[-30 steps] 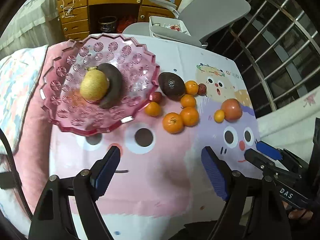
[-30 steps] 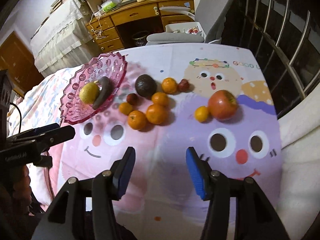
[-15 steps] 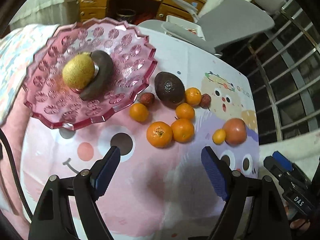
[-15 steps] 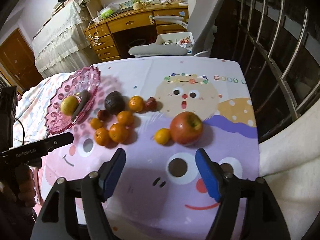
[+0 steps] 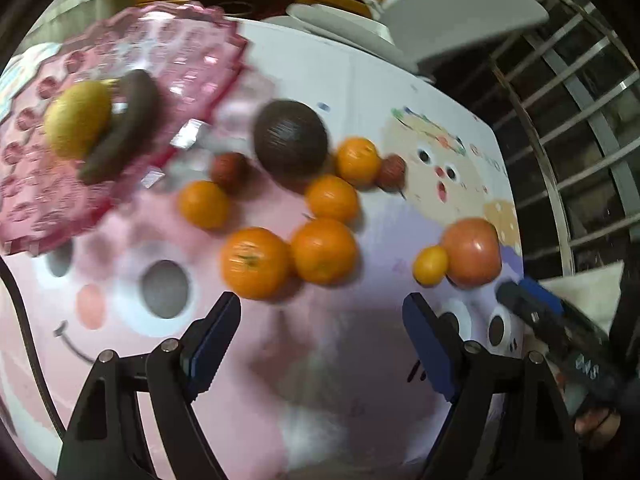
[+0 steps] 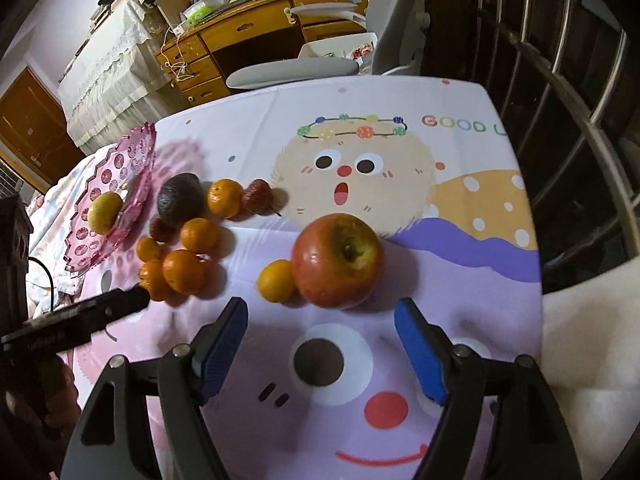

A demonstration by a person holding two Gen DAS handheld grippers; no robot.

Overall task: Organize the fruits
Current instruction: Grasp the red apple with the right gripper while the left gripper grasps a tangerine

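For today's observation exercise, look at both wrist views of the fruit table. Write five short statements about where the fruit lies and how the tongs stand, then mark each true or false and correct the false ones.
1. The apple lies in the pink dish. False: it rests on the tablecloth, well away from the dish.
2. A small orange fruit touches the apple's side. True.
3. The yellow pear lies in the pink dish. True.
4. The right tongs grip the apple. False: their jaws are opening, with nothing between them; the apple lies just beyond the tips.
5. The avocado lies inside the dish. False: it sits on the cloth beside it.
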